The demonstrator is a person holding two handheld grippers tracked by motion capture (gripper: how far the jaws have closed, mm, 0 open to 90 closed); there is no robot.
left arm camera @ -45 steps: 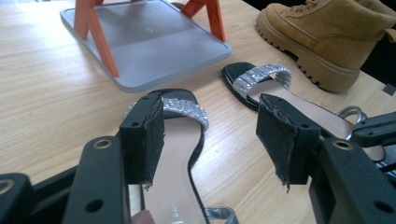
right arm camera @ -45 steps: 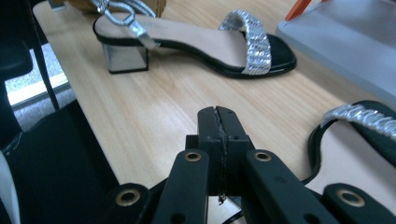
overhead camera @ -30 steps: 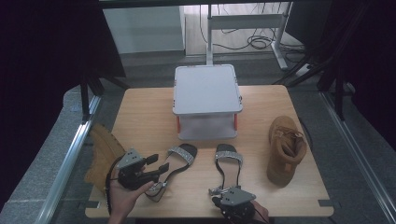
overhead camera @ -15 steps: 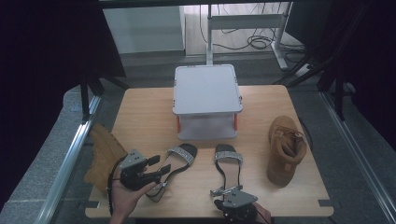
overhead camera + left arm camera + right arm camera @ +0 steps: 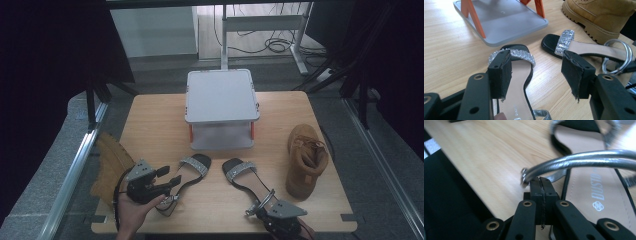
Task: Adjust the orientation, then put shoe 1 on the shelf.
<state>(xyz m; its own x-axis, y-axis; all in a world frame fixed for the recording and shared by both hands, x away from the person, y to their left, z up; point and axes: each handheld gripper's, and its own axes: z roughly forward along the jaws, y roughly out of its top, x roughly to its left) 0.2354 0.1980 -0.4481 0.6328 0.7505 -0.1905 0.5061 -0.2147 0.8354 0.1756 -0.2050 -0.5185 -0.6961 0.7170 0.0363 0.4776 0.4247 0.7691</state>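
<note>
R gripper point(image 5: 541, 185) clenched on right sandal's point(image 5: 247, 177) silver strap point(image 5: 584, 160); L gripper point(image 5: 539, 75) released over left sandal point(image 5: 516, 75).

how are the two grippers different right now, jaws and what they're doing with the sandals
The left gripper has its jaws wide apart over the left sandal, gripping nothing; the right gripper is shut on the right sandal's silver ankle strap. Both work at the heel end of a black sandal with a glittery toe band.
</note>
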